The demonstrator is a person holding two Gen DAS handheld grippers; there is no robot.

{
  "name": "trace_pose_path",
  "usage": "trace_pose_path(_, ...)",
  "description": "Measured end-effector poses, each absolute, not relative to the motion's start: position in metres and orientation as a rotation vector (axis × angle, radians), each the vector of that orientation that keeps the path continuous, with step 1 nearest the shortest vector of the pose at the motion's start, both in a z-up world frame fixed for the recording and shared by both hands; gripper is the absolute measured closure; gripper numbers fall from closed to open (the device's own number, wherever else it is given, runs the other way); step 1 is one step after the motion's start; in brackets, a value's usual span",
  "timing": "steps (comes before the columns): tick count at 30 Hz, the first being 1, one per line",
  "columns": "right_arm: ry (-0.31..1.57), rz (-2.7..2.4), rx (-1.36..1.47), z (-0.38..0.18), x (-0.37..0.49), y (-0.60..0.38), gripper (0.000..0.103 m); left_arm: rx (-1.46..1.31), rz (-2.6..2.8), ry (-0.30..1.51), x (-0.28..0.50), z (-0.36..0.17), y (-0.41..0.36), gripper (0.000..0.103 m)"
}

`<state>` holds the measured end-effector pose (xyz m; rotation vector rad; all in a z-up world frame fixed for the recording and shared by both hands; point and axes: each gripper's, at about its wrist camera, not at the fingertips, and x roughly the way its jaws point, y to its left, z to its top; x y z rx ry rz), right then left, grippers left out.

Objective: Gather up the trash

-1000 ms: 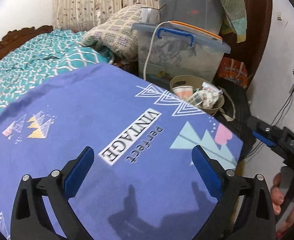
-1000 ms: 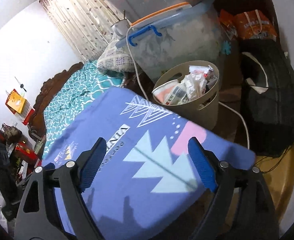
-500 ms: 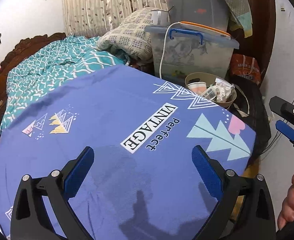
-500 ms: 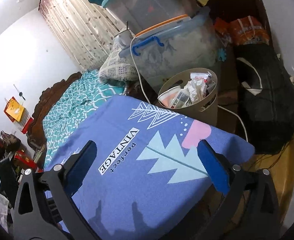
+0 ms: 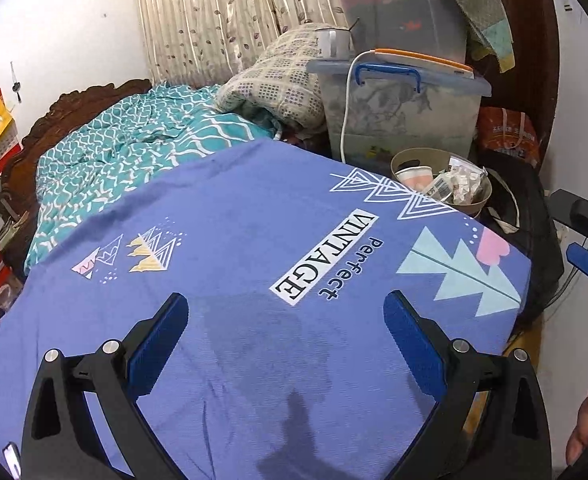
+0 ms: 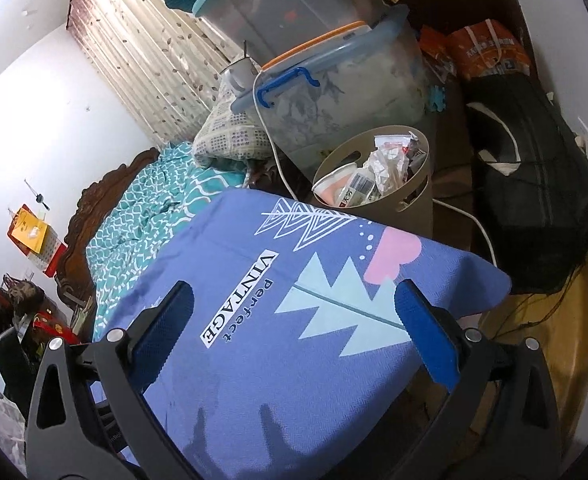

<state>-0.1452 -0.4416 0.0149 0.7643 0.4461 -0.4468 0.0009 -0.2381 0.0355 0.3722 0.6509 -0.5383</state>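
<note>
We see a blue cloth (image 5: pixel 254 280) spread over the table. Beyond its far edge stands the bin (image 6: pixel 413 204), full of trash (image 6: pixel 377 172). Our left gripper (image 5: pixel 286 336) hangs spread and empty. Right gripper (image 6: pixel 294 324): jaws just widened, nothing between them.

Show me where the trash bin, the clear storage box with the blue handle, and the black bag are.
trash bin (image 6: pixel 415 210), right wrist view, on its beige outer wall.
storage box (image 6: pixel 357 92), right wrist view, on its clear front side.
black bag (image 6: pixel 533 184), right wrist view, on the middle of its dark body.
</note>
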Motion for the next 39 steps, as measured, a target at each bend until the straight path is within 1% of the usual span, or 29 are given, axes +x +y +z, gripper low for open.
trace_pose_path(13, 0.482, -0.505, 0.792, 0.001, -0.142, -0.443, 0.003, 0.414, -0.472, 0.698, 0.007, 0.029, -0.237, 0.009)
trace_pose_path(39, 0.522, -0.447, 0.822, -0.015, -0.133, -0.448, 0.003, 0.452, -0.406, 0.671, 0.012, 0.023, -0.236, 0.009)
